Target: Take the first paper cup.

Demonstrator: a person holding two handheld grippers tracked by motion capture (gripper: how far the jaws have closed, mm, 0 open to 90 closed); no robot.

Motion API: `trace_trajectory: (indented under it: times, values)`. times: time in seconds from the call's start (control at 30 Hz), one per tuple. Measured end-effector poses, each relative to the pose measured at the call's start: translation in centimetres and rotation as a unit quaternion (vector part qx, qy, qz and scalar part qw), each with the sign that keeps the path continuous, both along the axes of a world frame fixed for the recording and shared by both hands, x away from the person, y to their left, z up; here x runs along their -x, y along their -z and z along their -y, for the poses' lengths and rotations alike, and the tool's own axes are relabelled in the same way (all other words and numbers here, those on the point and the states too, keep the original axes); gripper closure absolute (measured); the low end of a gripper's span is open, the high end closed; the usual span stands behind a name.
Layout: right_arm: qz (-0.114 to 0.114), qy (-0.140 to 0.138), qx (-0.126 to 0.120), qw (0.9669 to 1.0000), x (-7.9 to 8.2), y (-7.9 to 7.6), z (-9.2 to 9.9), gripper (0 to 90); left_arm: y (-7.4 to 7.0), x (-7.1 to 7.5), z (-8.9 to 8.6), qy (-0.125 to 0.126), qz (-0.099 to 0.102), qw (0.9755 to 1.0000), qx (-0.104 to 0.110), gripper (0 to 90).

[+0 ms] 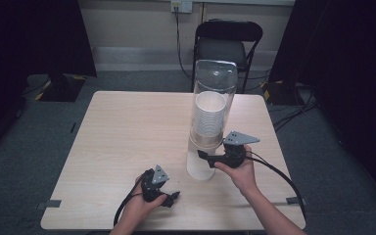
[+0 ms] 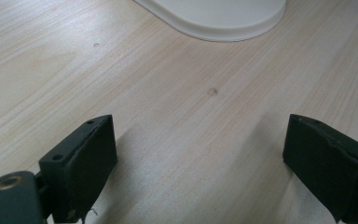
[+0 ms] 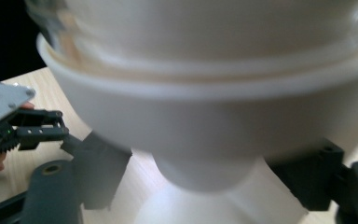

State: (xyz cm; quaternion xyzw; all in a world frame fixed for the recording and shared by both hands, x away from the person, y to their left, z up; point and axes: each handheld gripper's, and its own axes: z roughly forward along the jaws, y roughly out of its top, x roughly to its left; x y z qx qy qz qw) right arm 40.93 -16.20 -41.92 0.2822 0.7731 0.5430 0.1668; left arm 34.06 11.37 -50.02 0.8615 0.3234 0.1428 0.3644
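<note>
The cup dispenser (image 1: 210, 117) stands right of the table's (image 1: 127, 132) middle: a clear tube holding a stack of white cups (image 1: 209, 115) over a white base (image 1: 200, 166). In your right gripper view the lowest cup (image 3: 205, 135) hangs out below the tube, with the base's neck under it and your two black jaws either side of that lower part.

Your right gripper (image 1: 206, 155) is up against the dispenser's lower part from the right. The jaws stand apart with the cup's bottom between them; whether they are touching it yet I cannot tell, as the close view is blurred. That placement looks meant for taking the bottom cup by its sides and drawing it down.

Your left gripper (image 1: 174, 196) rests low near the table's front edge, a little apart from the base, with its jaws spread wide over bare wood and nothing between them. The base's rim (image 2: 214, 23) lies just ahead of it, so it seems parked ready to steady the dispenser or receive the cup.
</note>
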Motion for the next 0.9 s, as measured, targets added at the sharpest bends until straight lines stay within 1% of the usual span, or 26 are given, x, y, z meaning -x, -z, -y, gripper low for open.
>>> trace_trajectory:
  times: [0.03, 0.07, 0.1, 0.13, 0.17, 0.2, 0.23, 0.27, 0.3, 0.33, 0.4, 0.47, 0.57, 0.67, 0.7, 0.77, 0.8, 0.83, 0.87, 0.9]
  values:
    - [0.008, 0.007, 0.004, 0.9999, 0.0, -0.2, -0.5, 23.5, 0.0, 0.0, 0.0, 0.0, 0.0, 1.0, 0.0, 9.2]
    - [0.013, 0.01, 0.003, 0.9999, -0.1, -0.2, -0.6, 23.9, 0.0, 0.0, 0.0, 0.0, 0.0, 1.0, 0.0, 9.2]
    - [0.014, 0.012, -0.003, 0.9998, -0.1, -0.2, -0.7, 25.9, 0.0, 0.0, 0.0, 0.0, 0.0, 1.0, 0.0, 9.2]
    - [0.016, 0.015, -0.004, 0.9998, -0.2, -0.2, -0.7, 29.9, 0.0, 0.0, 0.0, 0.0, 0.0, 1.0, 0.0, 9.2]
    - [0.023, 0.021, 0.001, 0.9995, -0.2, -0.1, -0.7, 30.9, 0.0, 0.0, 0.0, 0.0, 0.0, 1.0, 0.0, 9.2]
    - [0.026, 0.021, 0.002, 0.9994, -0.2, -0.1, -0.7, 31.5, 0.0, 0.0, 0.0, 0.0, 0.0, 1.0, 0.0, 9.3]
    - [0.026, 0.019, 0.001, 0.9995, -0.2, 0.0, -0.6, 32.1, 0.0, 0.0, 0.0, 0.0, 0.0, 1.0, 0.0, 9.2]
    - [0.025, 0.019, -0.005, 0.9995, -0.1, 0.1, -0.6, 32.5, 0.0, 0.0, 0.0, 0.0, 0.0, 1.0, 0.0, 9.2]
    - [0.026, 0.026, -0.003, 0.9993, 0.0, 0.2, -0.6, 32.8, 0.0, 0.0, 0.0, 0.0, 0.0, 1.0, 0.0, 9.2]
    - [0.03, 0.027, -0.007, 0.9991, 0.1, 0.4, -0.7, 33.1, 0.0, 0.0, 0.0, 0.0, 0.0, 1.0, 0.0, 9.2]
    - [0.033, 0.031, -0.005, 0.999, 0.2, 0.4, -0.7, 33.3, 0.0, 0.0, 0.0, 0.0, 0.0, 1.0, 0.0, 9.2]
    - [0.038, 0.026, -0.001, 0.9989, 0.2, 0.5, -0.6, 33.6, 0.0, 0.0, 0.0, 0.0, 0.001, 1.0, 0.0, 9.2]
    - [0.042, 0.026, 0.003, 0.9988, 0.2, 0.7, -0.6, 33.8, 0.0, 0.0, 0.0, -0.001, 0.0, 1.0, 0.0, 9.2]
    - [0.042, 0.026, 0.001, 0.9988, 0.3, 0.8, -0.6, 34.0, 0.0, 0.0, 0.0, -0.001, 0.001, 1.0, 0.0, 9.3]
    - [0.042, 0.024, -0.001, 0.9988, 0.3, 0.8, -0.6, 34.1, 0.0, 0.1, 0.1, -0.004, 0.0, 1.0, 0.004, 9.2]
    - [0.04, 0.024, 0.001, 0.9989, 0.3, 0.8, -0.6, 35.1, 0.0, 0.1, 0.0, -0.005, 0.001, 1.0, 0.001, 9.3]
    - [-0.018, 0.019, 0.067, 0.9974, 0.0, 3.4, -0.5, 36.9, 0.0, 0.1, 0.0, -0.006, 0.0, 1.0, 0.002, 9.2]
    - [-0.018, 0.019, 0.067, 0.9974, 0.0, 3.4, -0.5, 36.9, 0.0, 0.1, 0.0, -0.005, 0.0, 1.0, -0.001, 9.2]
    - [-0.04, 0.022, 0.084, 0.9955, 0.3, 5.3, -0.2, 36.8, 0.0, 0.2, -0.1, -0.003, 0.001, 1.0, -0.004, 9.2]
    - [-0.052, 0.023, 0.08, 0.9951, 1.1, 7.1, 0.5, 36.3, 0.0, 0.2, 0.0, -0.003, 0.0, 1.0, 0.001, 9.3]
